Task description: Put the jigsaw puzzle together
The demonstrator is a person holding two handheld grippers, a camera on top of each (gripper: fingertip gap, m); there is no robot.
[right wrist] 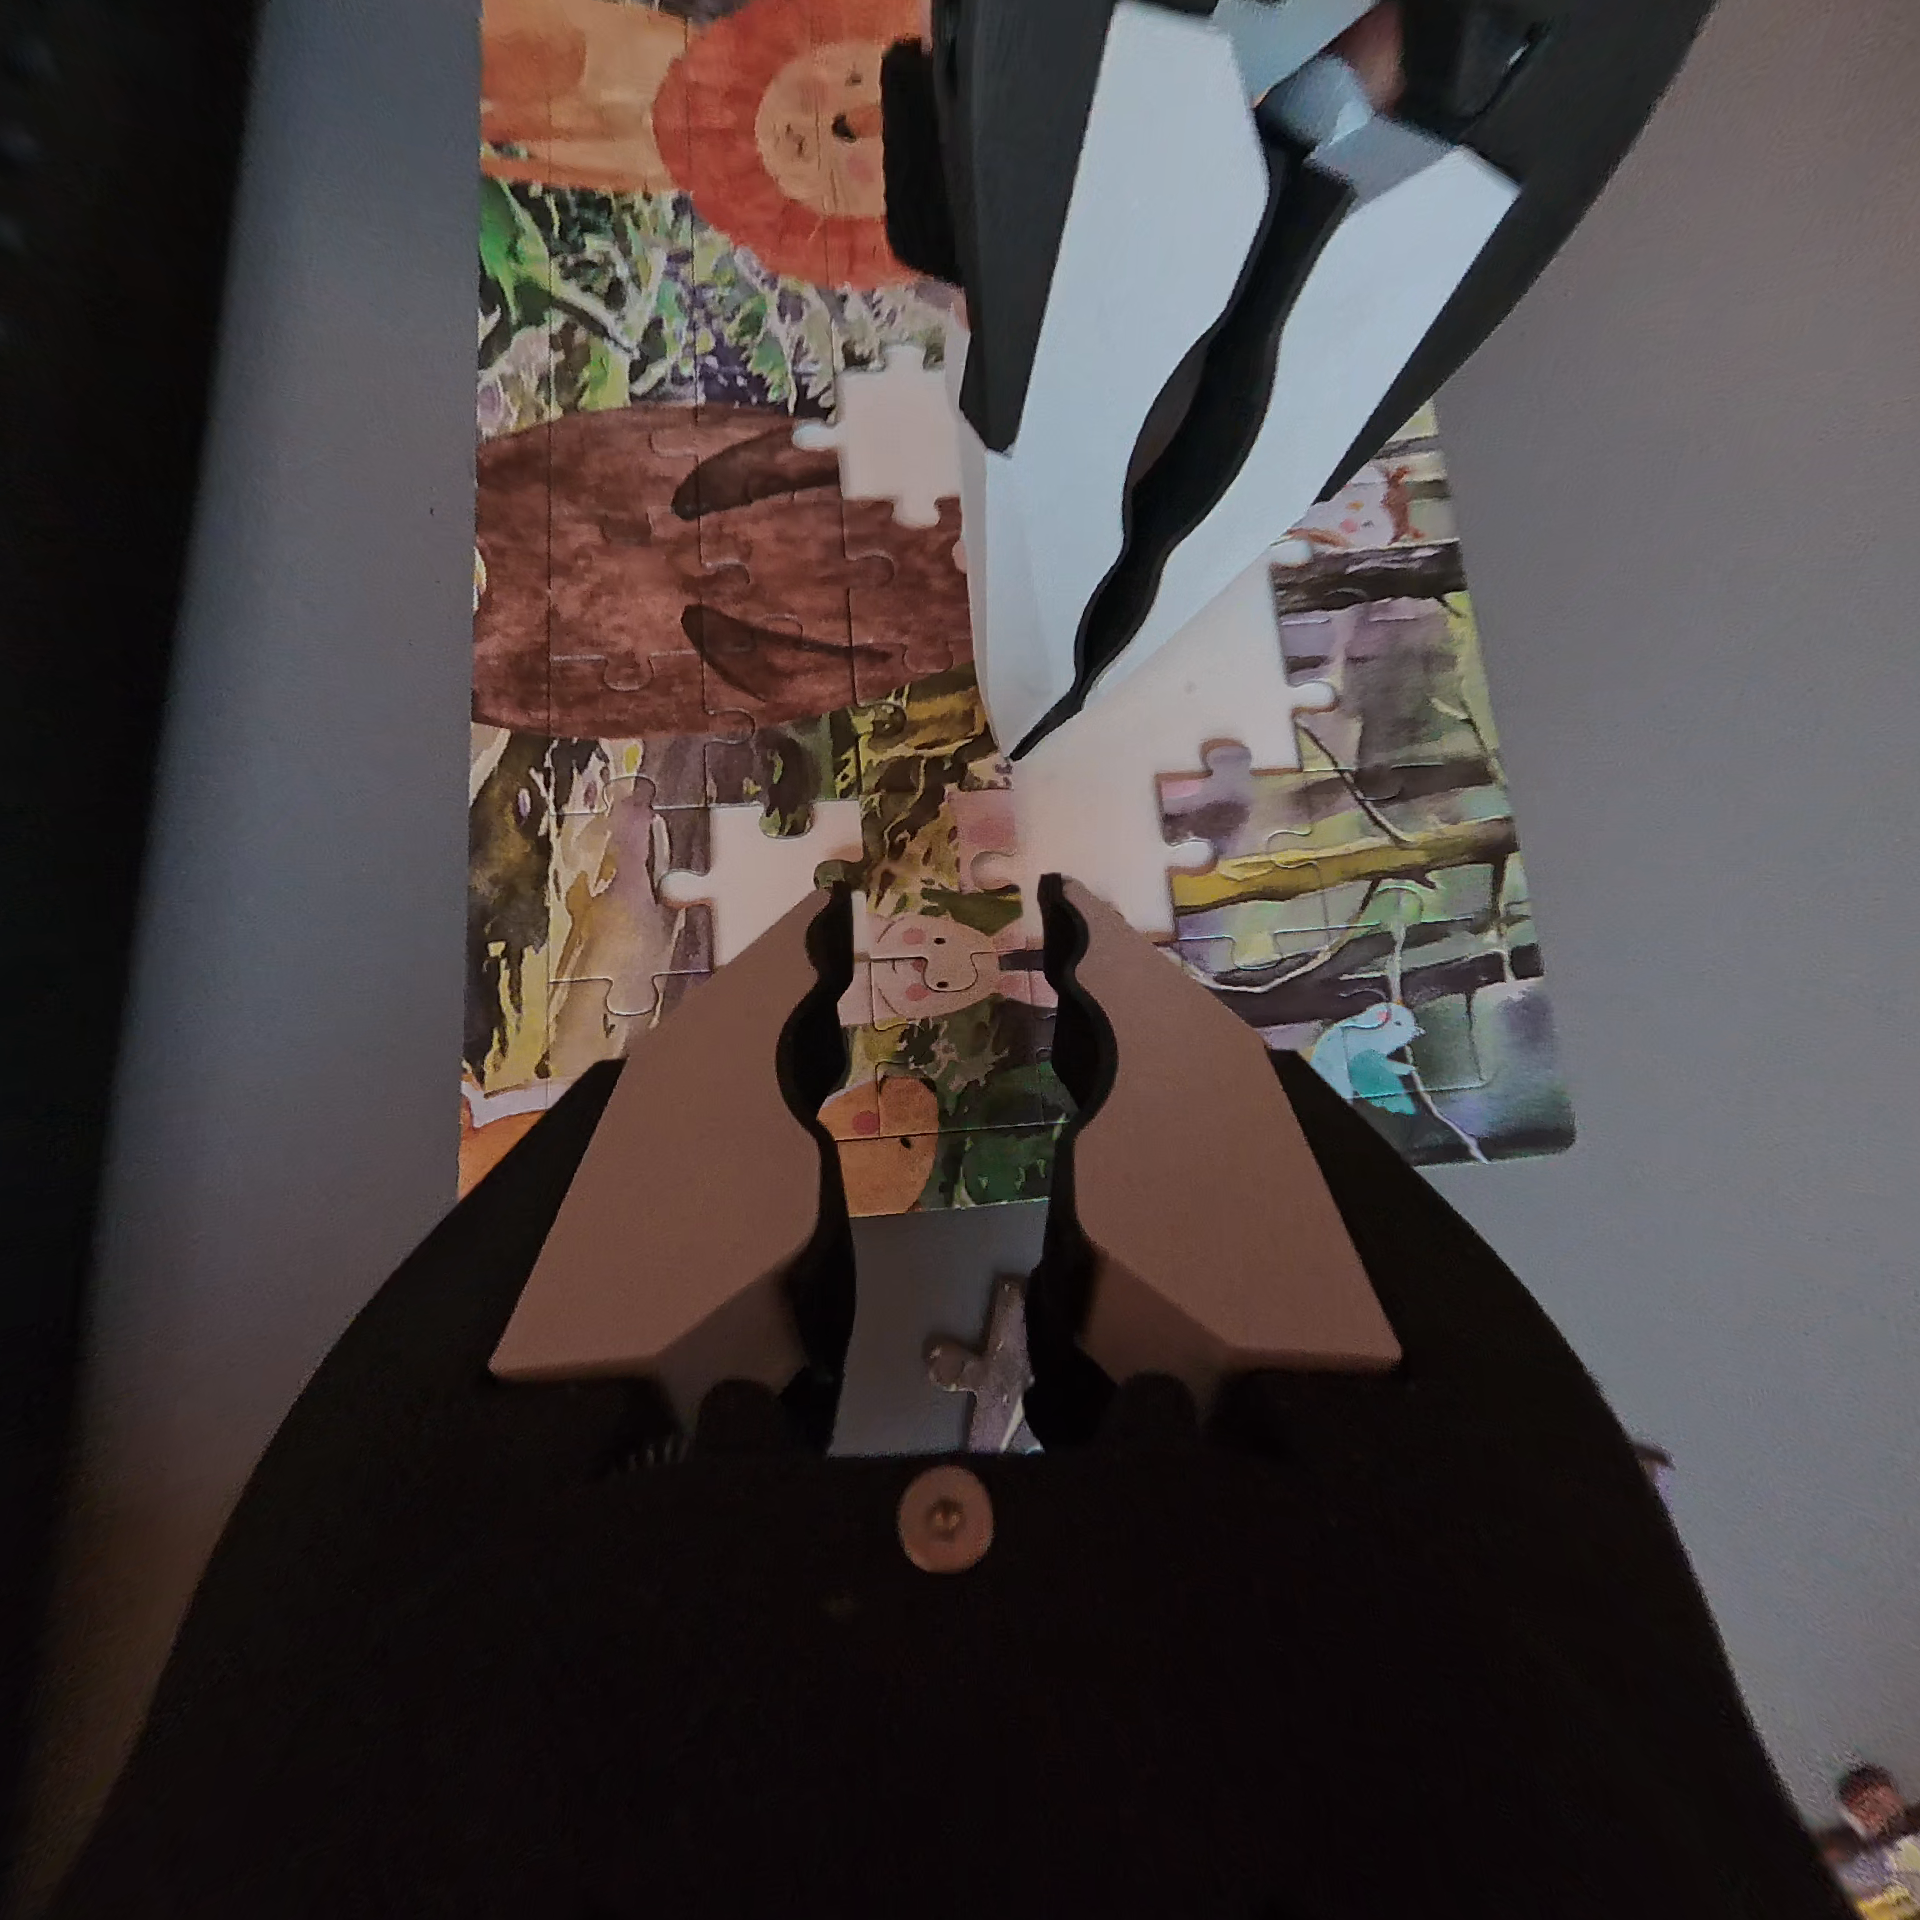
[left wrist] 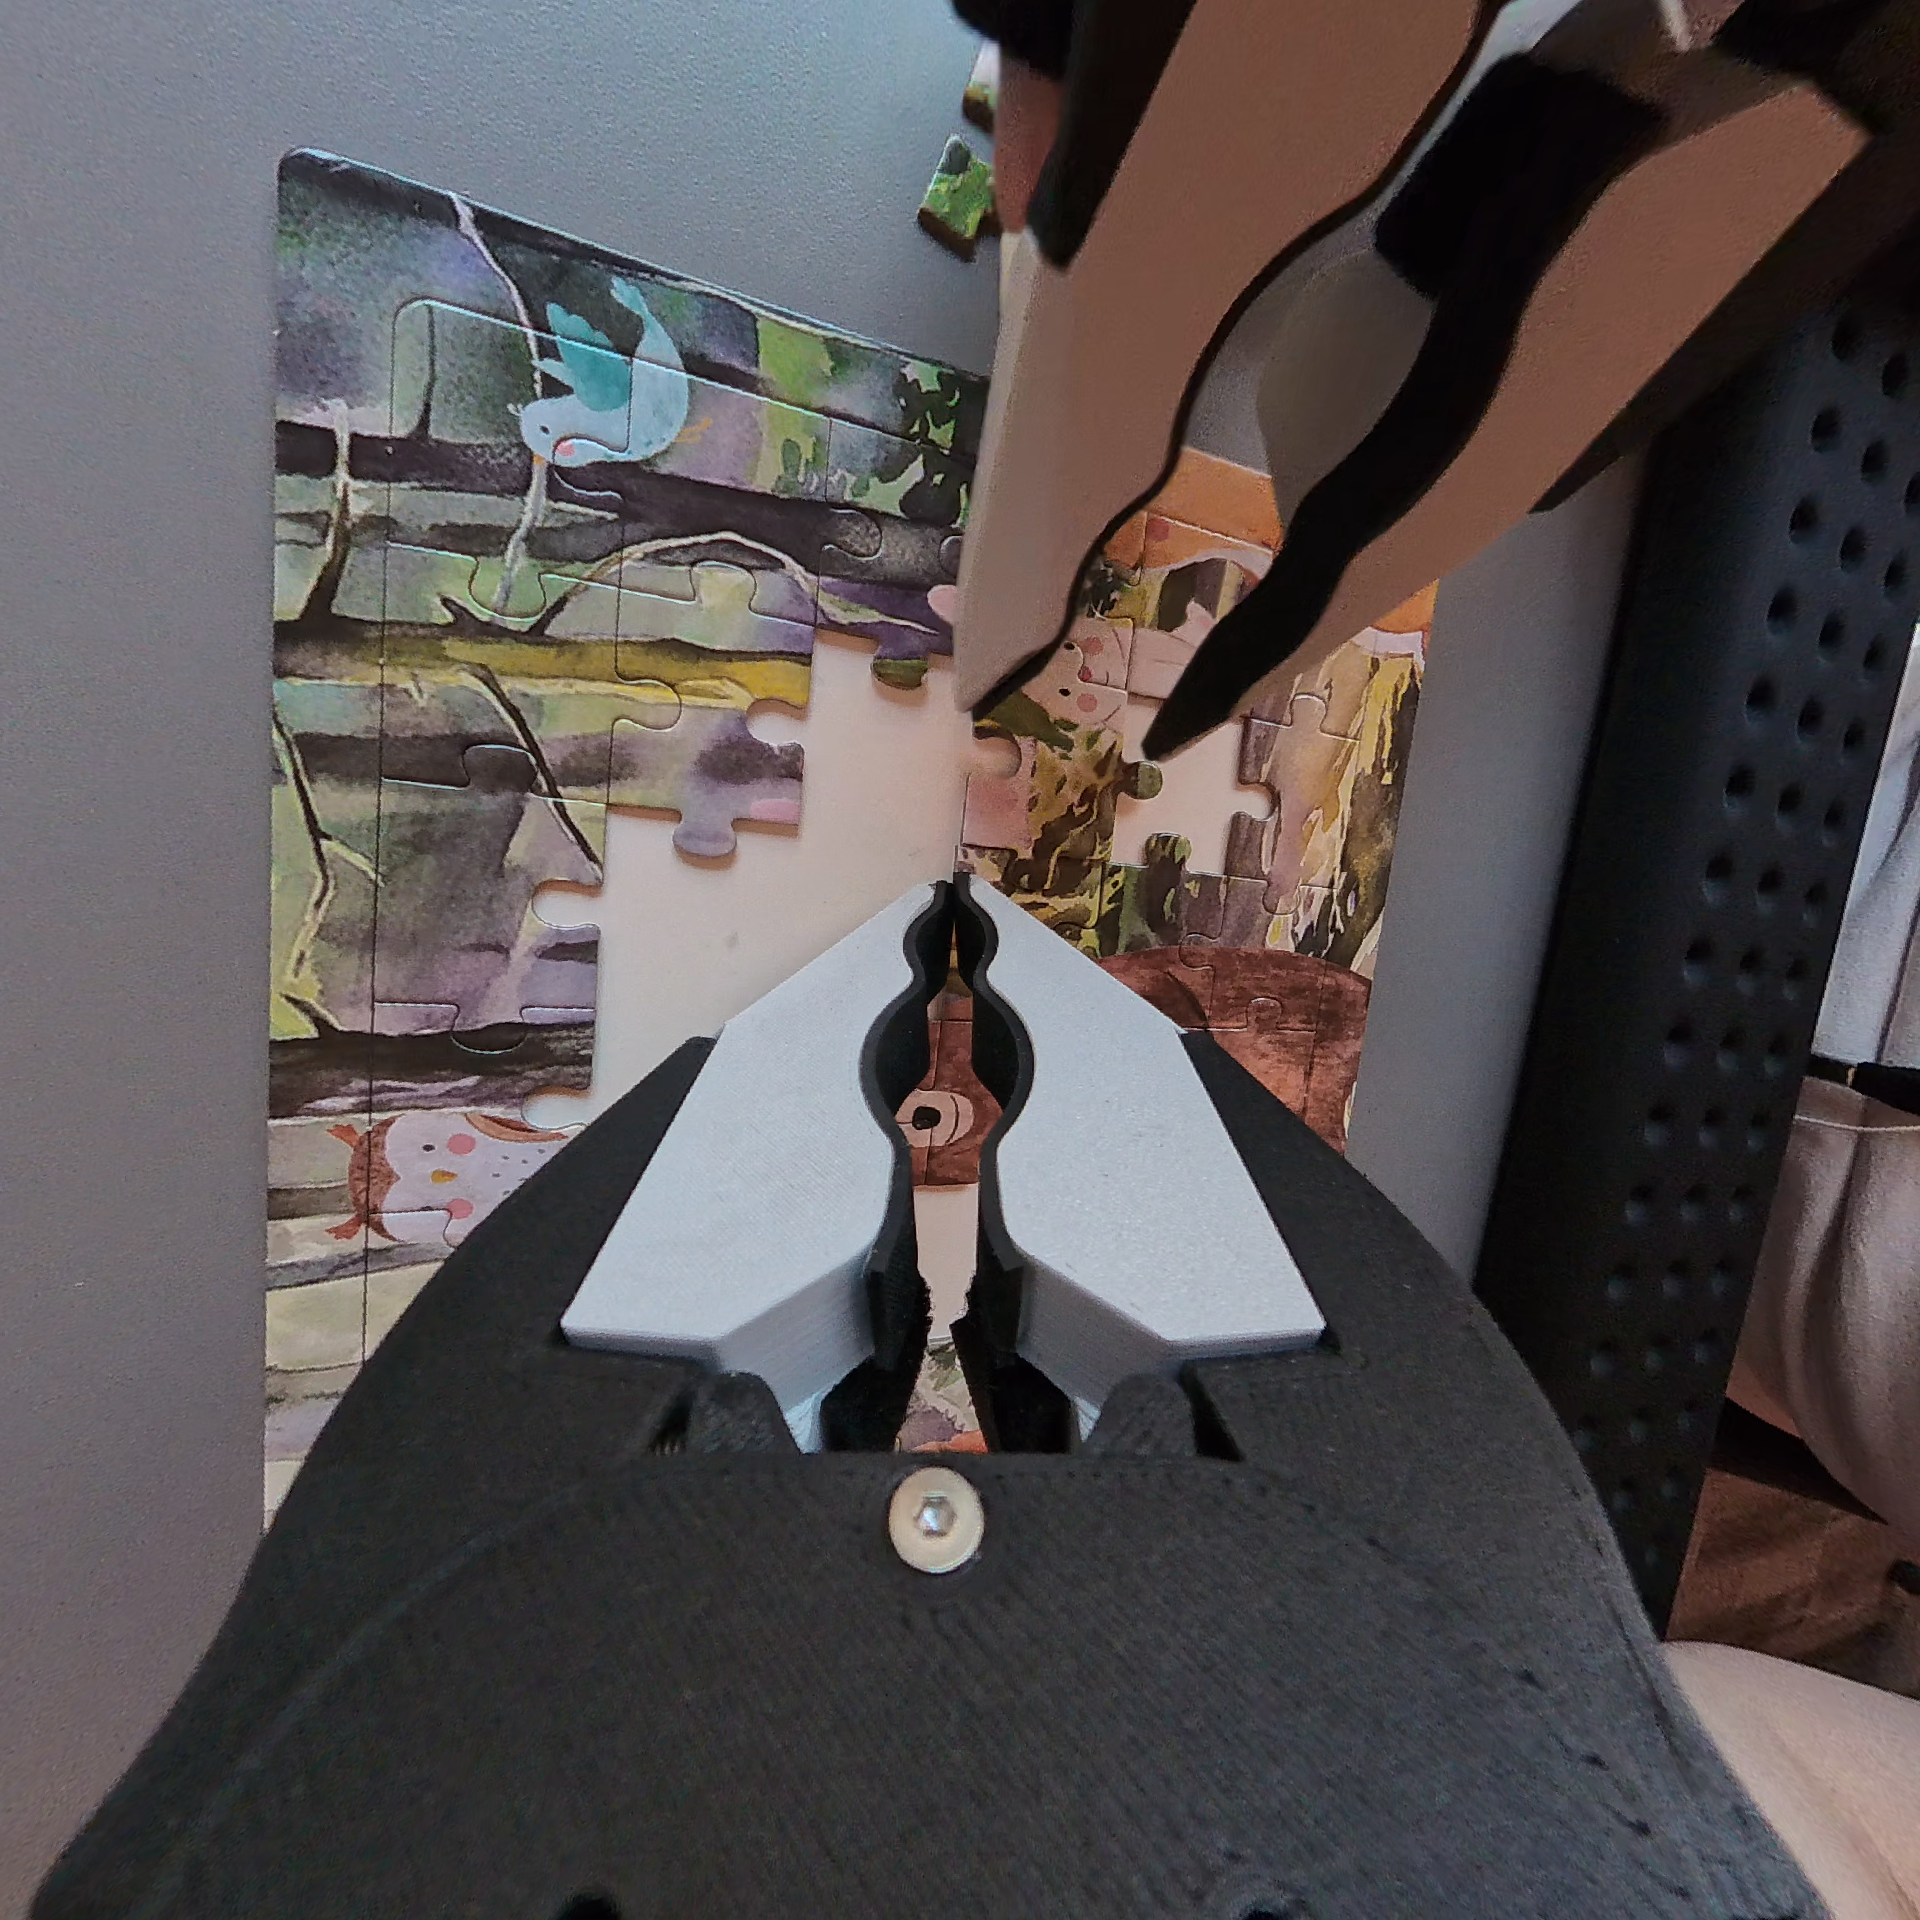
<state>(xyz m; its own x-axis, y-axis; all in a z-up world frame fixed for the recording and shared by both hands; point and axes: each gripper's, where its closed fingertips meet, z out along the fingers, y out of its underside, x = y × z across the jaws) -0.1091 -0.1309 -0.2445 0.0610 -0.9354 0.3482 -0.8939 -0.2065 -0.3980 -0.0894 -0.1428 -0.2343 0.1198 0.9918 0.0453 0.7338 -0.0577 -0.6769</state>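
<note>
We are holding both grippers over the puzzle (left wrist: 499, 665), which is lying flat on the grey table (left wrist: 125, 727), mostly assembled, with white gaps showing near its middle. Our left gripper (left wrist: 954, 885) is hanging above the largest gap (left wrist: 707, 935), its grey fingers (left wrist: 790, 1122) pressed together at the tips with nothing between them. Our right gripper (right wrist: 945, 888) is coming in from the opposite side, its tan fingers (right wrist: 686, 1143) standing apart and empty, their tips hovering over the pieces at the edge of the same gap; whether they are touching the surface we cannot tell. In the left wrist view a smaller gap (left wrist: 1195, 810) is showing just beyond the right gripper's dark fingertip. Loose pieces are lying off the board: a green one (left wrist: 961, 197) beyond the far edge, and a grey one (right wrist: 987, 1371) on the table beneath the right gripper. A black perforated panel (left wrist: 1714, 935) is standing beside the table.
</note>
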